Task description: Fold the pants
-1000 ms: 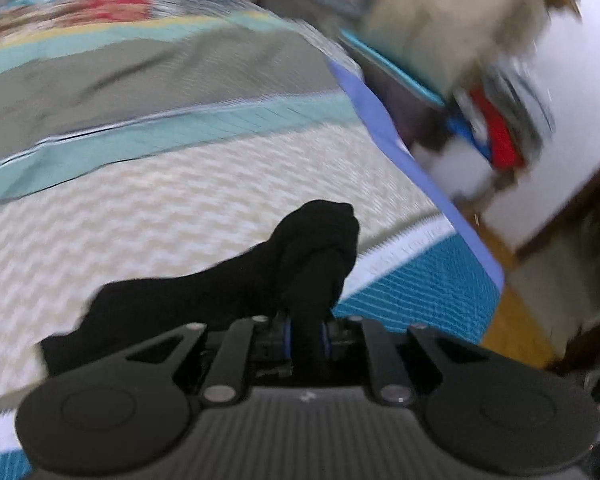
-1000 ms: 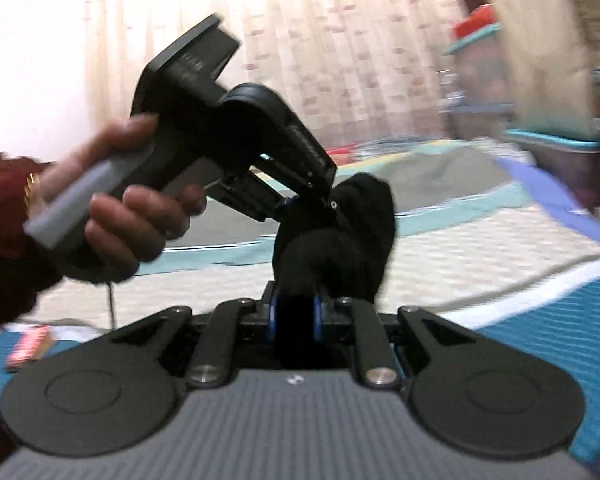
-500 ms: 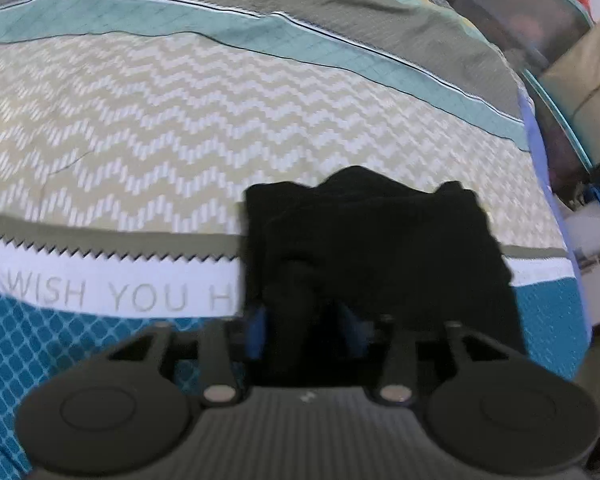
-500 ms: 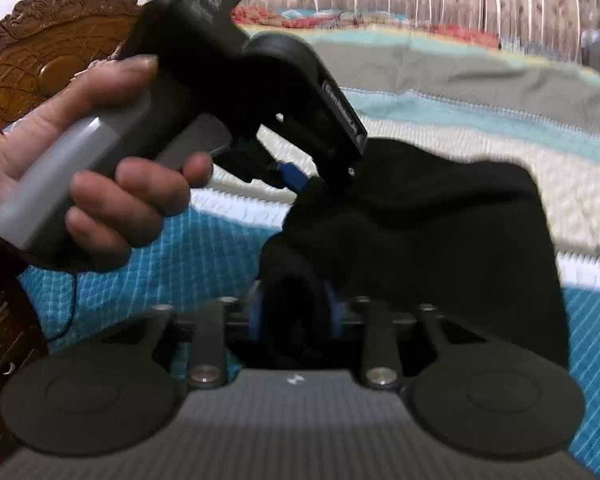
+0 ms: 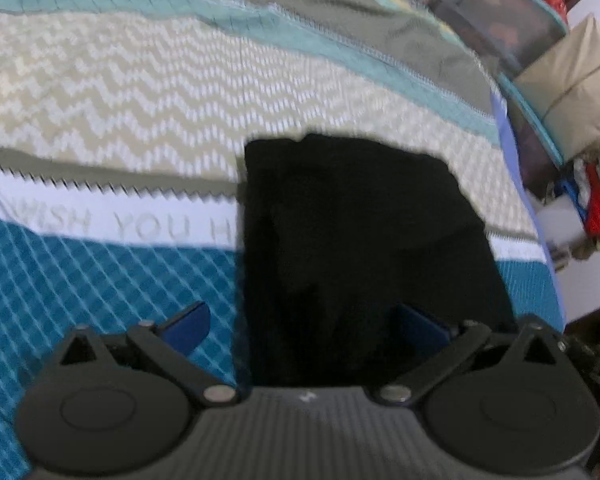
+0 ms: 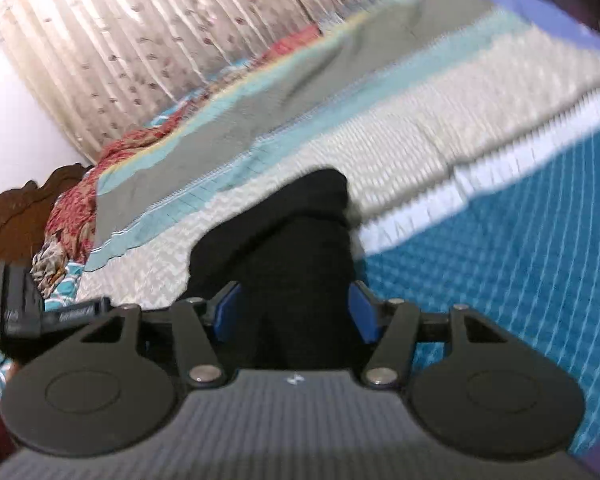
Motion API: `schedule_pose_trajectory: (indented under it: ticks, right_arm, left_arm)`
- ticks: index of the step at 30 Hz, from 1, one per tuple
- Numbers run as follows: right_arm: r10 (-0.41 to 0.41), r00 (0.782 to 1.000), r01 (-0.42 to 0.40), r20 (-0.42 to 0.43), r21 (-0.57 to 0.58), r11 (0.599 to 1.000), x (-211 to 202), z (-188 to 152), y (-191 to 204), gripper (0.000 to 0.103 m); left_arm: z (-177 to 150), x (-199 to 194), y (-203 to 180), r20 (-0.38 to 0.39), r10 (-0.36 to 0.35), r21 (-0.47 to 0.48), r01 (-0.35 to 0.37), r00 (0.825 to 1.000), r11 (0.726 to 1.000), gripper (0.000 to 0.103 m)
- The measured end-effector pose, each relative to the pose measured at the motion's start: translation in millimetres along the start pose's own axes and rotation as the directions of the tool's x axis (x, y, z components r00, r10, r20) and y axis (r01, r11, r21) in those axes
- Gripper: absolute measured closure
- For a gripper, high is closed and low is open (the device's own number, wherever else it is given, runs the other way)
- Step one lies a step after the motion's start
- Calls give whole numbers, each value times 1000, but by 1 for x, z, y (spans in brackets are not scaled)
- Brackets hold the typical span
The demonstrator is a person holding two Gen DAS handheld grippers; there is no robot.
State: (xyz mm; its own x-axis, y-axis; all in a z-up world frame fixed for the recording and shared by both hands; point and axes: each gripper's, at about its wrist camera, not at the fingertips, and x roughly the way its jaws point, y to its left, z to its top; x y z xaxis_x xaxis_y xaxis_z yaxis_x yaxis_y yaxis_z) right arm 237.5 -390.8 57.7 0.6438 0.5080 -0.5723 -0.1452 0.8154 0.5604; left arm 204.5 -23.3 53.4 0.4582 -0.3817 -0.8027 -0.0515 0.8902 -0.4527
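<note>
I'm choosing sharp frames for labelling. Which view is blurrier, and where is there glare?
Right wrist view: heavy motion smear across the bedspread, bright glare on the curtain top left. Left wrist view: milder blur, black pants nearly featureless, fisheye bending the stripes.

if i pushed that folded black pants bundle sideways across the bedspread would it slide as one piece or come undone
The black pants look soft and floppy, with rounded, sagging edges, so the layers would probably shift rather than move as a block. The bedspread looks woven and textured, so the bottom layer may well drag and bunch. Nothing pins the fold, so it would likely loosen.
</note>
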Motion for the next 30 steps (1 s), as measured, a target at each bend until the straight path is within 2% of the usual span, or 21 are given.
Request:
schedule_pose_trajectory:
  ticks: [2,4,6,9,11,12,13,15,16,17,20,22,24,27,30]
  right_arm:
    - [27,999,-27,-25,4,1000,2,-12,4,37]
    - [82,996,-81,-41,16,997,11,-4,1,15]
    - [143,986,-140,-81,43,989,19,6,-4,7]
    - [200,966,-188,-164,90,978,46,15,-13,3]
    - [220,952,-185,-211,174,967,67,10,-26,3]
    - [247,940,-197,-236,215,956,75,7,-29,4]
    - [254,937,-205,-240,208,956,79,6,-24,26]
    - [219,940,-182,-263,158,971,77,12,-6,40]
    - [257,931,-223,-257,154,962,72,18,3,45]
    - [294,924,-265,-243,146,953,69,25,11,46]
    - [343,931,-344,-125,17,939,57,59,50,47]
    - [368,929,-370,-46,-55,927,59,83,73,47]
    - [365,931,-361,12,-112,926,71,101,89,46]
    - [337,941,-331,28,-131,935,108,113,98,46]
    - [250,968,-251,-25,-82,964,151,108,85,46]
  left_arm:
    - [-2,13,3,-41,-15,-21,14,999,1000,0]
    - [0,22,10,-73,-56,-66,51,996,997,0]
    - [2,28,17,-82,-90,-111,81,992,991,0]
    - [5,37,15,-68,-129,-101,122,989,987,0]
    - [5,42,12,-52,-138,-74,134,989,988,9]
    - [6,41,9,-47,-144,-57,142,988,988,28]
    - [8,39,5,-44,-143,-46,141,989,989,44]
    - [17,28,-4,-20,-136,-12,136,991,991,60]
    - [24,22,-7,-4,-145,-2,145,989,989,63]
    - [33,14,-11,21,-162,9,162,987,987,63]
    - [69,-14,-25,167,-161,96,146,973,985,63]
    - [94,-26,-30,240,-153,143,121,959,982,62]
    - [121,-26,-31,296,-116,170,67,948,983,62]
    - [154,0,-25,312,-34,170,-21,950,985,61]
    - [171,48,-12,246,69,142,-106,967,984,61]
